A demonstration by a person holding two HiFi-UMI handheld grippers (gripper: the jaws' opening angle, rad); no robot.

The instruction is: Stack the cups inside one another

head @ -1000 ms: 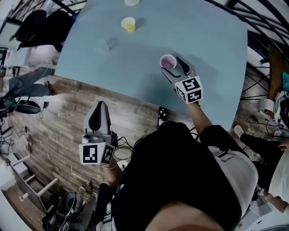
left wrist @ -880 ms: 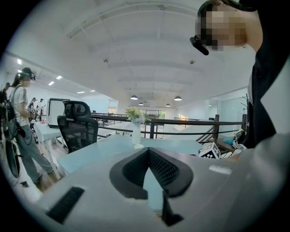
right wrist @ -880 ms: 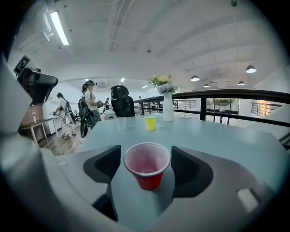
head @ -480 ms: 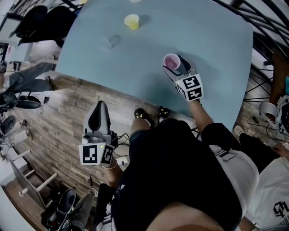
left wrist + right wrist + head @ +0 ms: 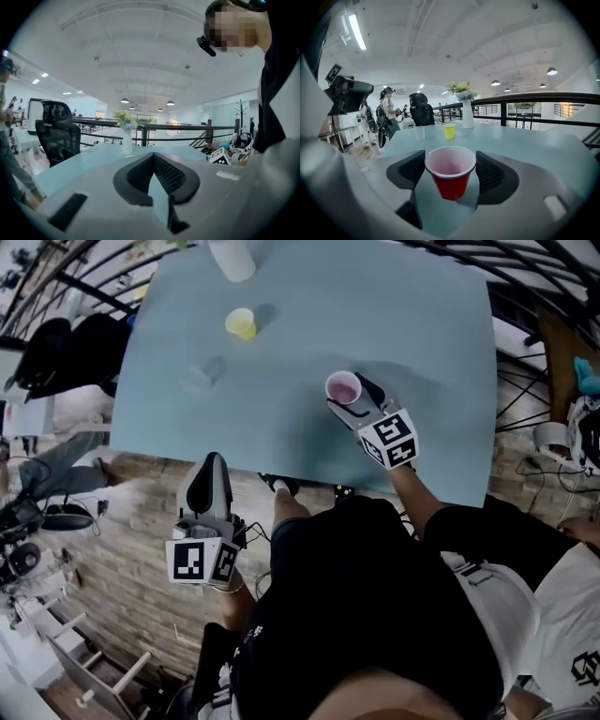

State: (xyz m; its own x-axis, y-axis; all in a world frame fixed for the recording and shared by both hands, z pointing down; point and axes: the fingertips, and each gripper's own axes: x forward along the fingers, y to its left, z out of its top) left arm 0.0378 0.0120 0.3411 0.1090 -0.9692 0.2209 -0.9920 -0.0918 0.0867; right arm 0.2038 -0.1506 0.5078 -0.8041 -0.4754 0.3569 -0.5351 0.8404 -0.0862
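As the right gripper [image 5: 352,397] grips the red plastic cup [image 5: 344,387], the yellow plastic cup [image 5: 240,322] stands beyond it, toward the table's [image 5: 422,324] far left corner; the left gripper [image 5: 208,463] is closed and empty.

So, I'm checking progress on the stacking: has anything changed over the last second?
Hardly anything. Only the head view shifted, bringing more of the white vase into frame. The right gripper still holds the red cup at the same part of the table; the yellow cup and clear cup stayed put; the left gripper stays shut, empty, off the table.
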